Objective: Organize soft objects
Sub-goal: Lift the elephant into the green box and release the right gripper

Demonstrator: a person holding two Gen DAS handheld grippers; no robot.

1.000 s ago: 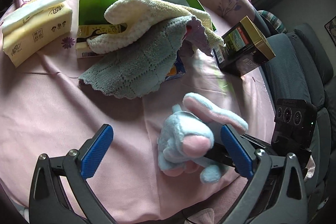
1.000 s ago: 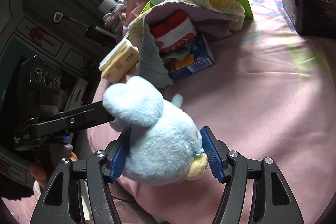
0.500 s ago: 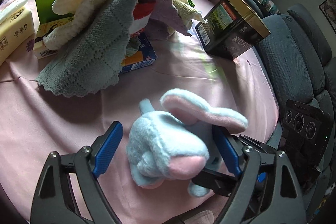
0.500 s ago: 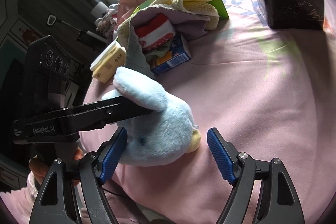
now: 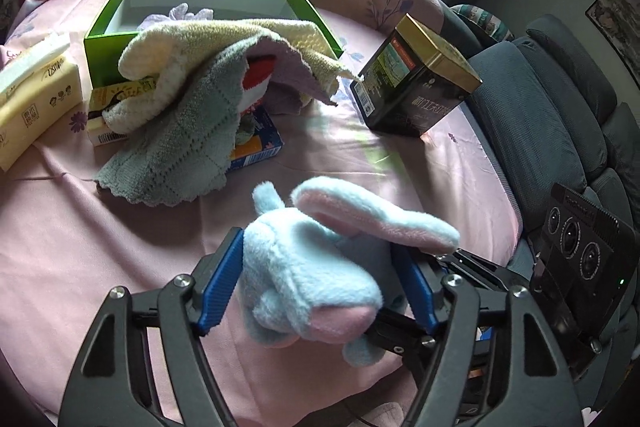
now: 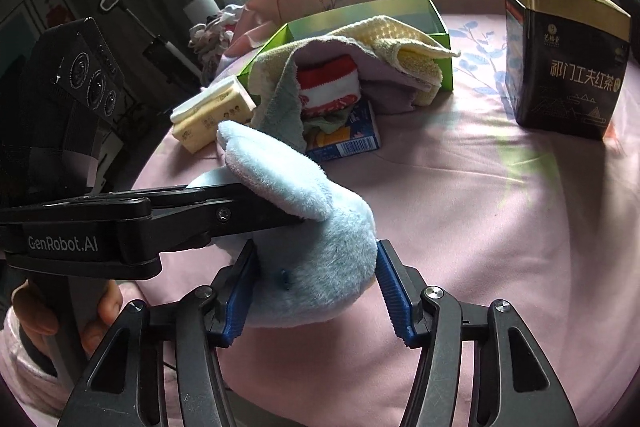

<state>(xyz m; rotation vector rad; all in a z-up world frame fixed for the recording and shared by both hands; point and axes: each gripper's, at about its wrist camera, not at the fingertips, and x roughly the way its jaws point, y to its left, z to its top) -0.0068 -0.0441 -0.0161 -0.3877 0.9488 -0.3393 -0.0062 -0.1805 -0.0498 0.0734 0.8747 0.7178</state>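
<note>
Jaws of both tools are seen closed onto the light-blue plush rabbit toy with pink ear lining (image 5: 308, 279): the left gripper (image 5: 316, 287) is pressed against its flanks with both blue ribbed pads (image 5: 220, 287), and the right gripper (image 6: 316, 291) is clamped narrowly on the same toy (image 6: 316, 267), pads (image 6: 394, 301) sunk into the fur. The toy is held at the near edge of the pink-sheeted bed (image 5: 80, 227); whether it is resting on the sheet or lifted cannot be told. One arm of the left tool is seen in the right wrist view, tucked under the toy's ear. Further back, a heap of cloths is piled up: a grey-green knitted cloth (image 5: 180, 143), a pale-yellow towel (image 5: 208, 39) and a lilac cloth (image 5: 292, 75), draped over a red-and-white sock (image 6: 328, 83) and a blue printed carton (image 6: 348, 139). The yellow towel is hung over the front wall of an open green cardboard box (image 5: 108, 27). A yellow tissue pack (image 5: 36, 95) is lying left of the heap, and a black-and-gold tea tin (image 5: 416, 91) is standing to the right, well apart from the toy. A grey sofa (image 5: 560, 107) is seen beside the bed.
</note>
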